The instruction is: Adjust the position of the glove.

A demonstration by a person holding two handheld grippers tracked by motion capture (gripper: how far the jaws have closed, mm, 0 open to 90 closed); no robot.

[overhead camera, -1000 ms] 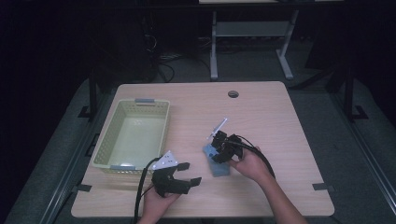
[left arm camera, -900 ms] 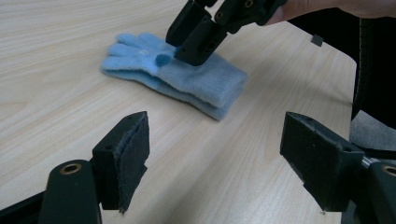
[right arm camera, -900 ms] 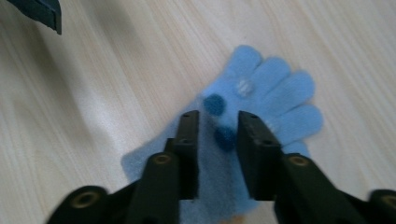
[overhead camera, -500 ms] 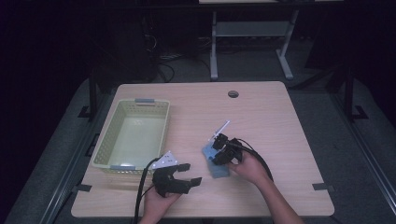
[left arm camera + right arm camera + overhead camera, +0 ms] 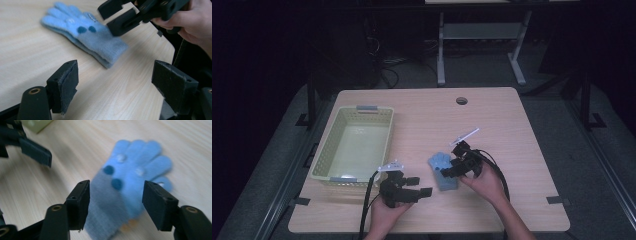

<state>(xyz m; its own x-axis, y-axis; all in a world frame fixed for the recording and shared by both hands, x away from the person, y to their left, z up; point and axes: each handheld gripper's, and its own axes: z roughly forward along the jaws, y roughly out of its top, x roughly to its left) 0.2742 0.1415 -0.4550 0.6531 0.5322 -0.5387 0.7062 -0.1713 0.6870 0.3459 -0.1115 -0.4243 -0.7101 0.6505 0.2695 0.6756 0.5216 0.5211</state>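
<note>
**Right claw lining up over the blue glove**

Now the right claw [image 5: 447, 172] is hovering over the cuff end of the blue glove [image 5: 443, 170], its jaws spread wide and holding nothing. In the right gripper view the two black pads are straddling the glove [image 5: 130, 182], one on either side of the grey-looking cuff, which suggests the person is setting up to pinch the fabric there, where it is thickest. The glove is lying flat on the bench [image 5: 492, 120], near the front edge, at about four o'clock from the pale green basket [image 5: 319, 162]. Its fingers are pointing toward twelve o'clock, away from the person.

The left claw [image 5: 416, 186] is waiting just beside the basket's near corner, at roughly eight o'clock from the glove. It too is gaping open and empty, its jaws aimed toward the glove [image 5: 85, 35] (probably ready to help, though that is only a guess). The basket is sitting open-topped with nothing visible inside, a likely place for the glove to go.

Several things are proving hard to read. The right gripper view is blurring, so the glove's dots and cuff are smearing together. From the high view the right claw is covering part of the glove. Whether the pads are touching the fabric yet cannot be told.
</note>
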